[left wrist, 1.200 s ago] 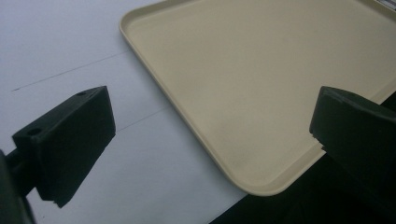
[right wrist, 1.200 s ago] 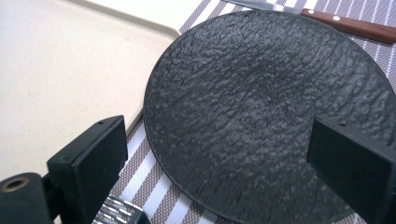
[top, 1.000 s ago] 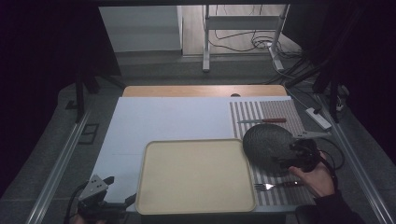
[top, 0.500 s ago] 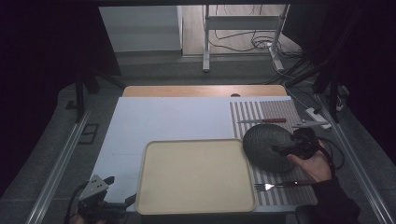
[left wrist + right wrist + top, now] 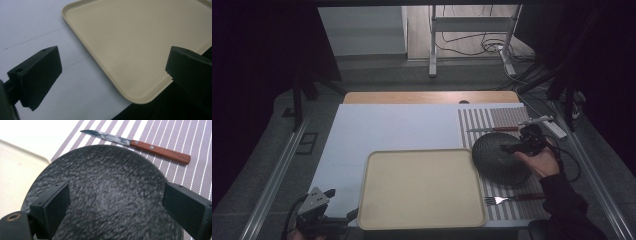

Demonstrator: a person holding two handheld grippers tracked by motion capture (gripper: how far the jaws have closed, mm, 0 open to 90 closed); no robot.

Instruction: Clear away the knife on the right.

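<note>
A beige tray (image 5: 422,187) lies flat on the white sheet (image 5: 387,130) covering the bench, close to the bench's near edge, and serves here as the landmark. Just right of the tray, a black textured plate (image 5: 499,157) rests on a striped placemat (image 5: 507,120), its left rim touching or nearly touching the tray's right edge. Beyond the plate, farther from the tray's far right corner, a wooden-handled knife (image 5: 492,129) lies on the mat; in the right gripper view the knife (image 5: 140,143) sits apart from the plate (image 5: 105,195). A fork (image 5: 512,198) with a reddish handle lies on the mat beside the tray's near right corner. The right claw (image 5: 522,145), held in a person's hand (image 5: 539,162), hovers over the plate's right side with its jaws spread wide and nothing between them. The left claw (image 5: 339,220) sits off the tray's near left corner; in the left gripper view its jaws stand far apart, framing the tray's corner (image 5: 140,97) without touching it
</note>
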